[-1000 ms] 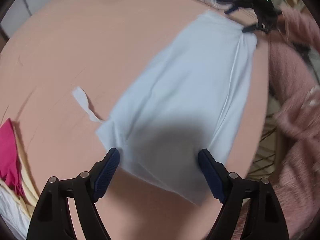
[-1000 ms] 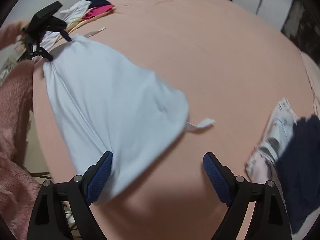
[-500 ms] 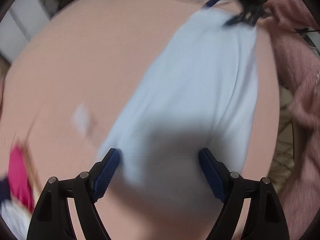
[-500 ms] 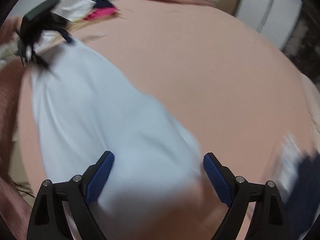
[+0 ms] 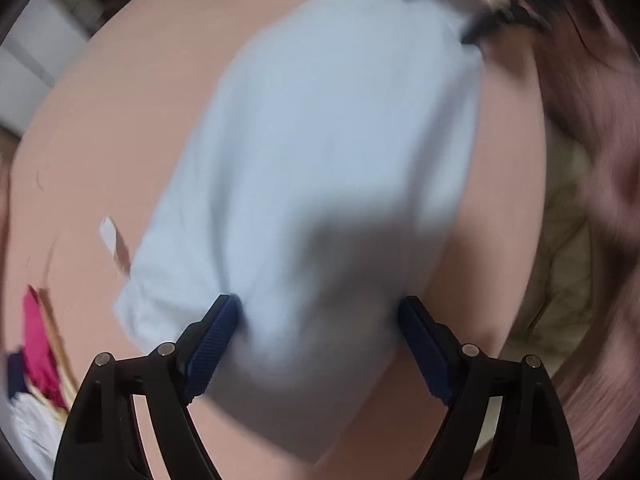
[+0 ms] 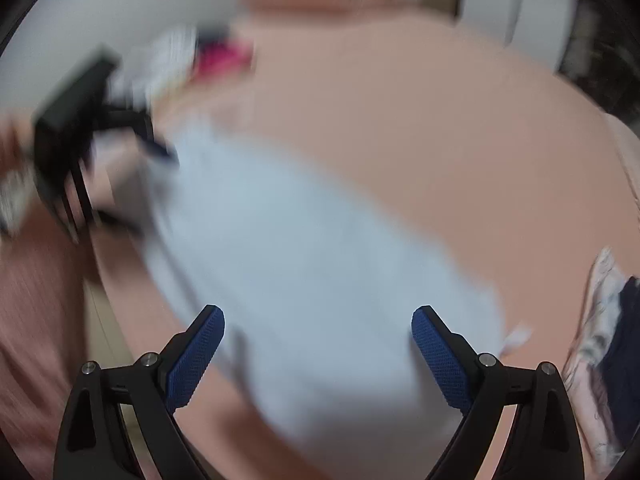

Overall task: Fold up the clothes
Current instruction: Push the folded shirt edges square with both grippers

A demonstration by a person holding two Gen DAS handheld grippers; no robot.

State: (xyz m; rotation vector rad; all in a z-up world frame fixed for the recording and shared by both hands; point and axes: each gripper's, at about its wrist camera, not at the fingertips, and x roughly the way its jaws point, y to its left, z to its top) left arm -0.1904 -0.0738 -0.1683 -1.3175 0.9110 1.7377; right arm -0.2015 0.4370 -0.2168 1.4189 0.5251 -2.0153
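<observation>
Pale blue garment (image 5: 320, 152) lies spread flat on the peach bed (image 5: 132, 92), one gripper over each end; both views motion-blurred. Left gripper (image 5: 320, 344) and right gripper (image 6: 318, 340) both have jaws spread wide, cloth lying between the pads but not pinched. Judged step: taking hold of both ends. Best to lower until the pads straddle the hem, close on matching corners together, then lift evenly so the fold stays square.

A peach-coloured bed sheet (image 5: 140, 120) is seen across both views. A white cupboard (image 6: 516, 4) is seen beyond the bed. Pale flooring (image 5: 568, 272) is seen beside the bed edge, blurred by motion.
</observation>
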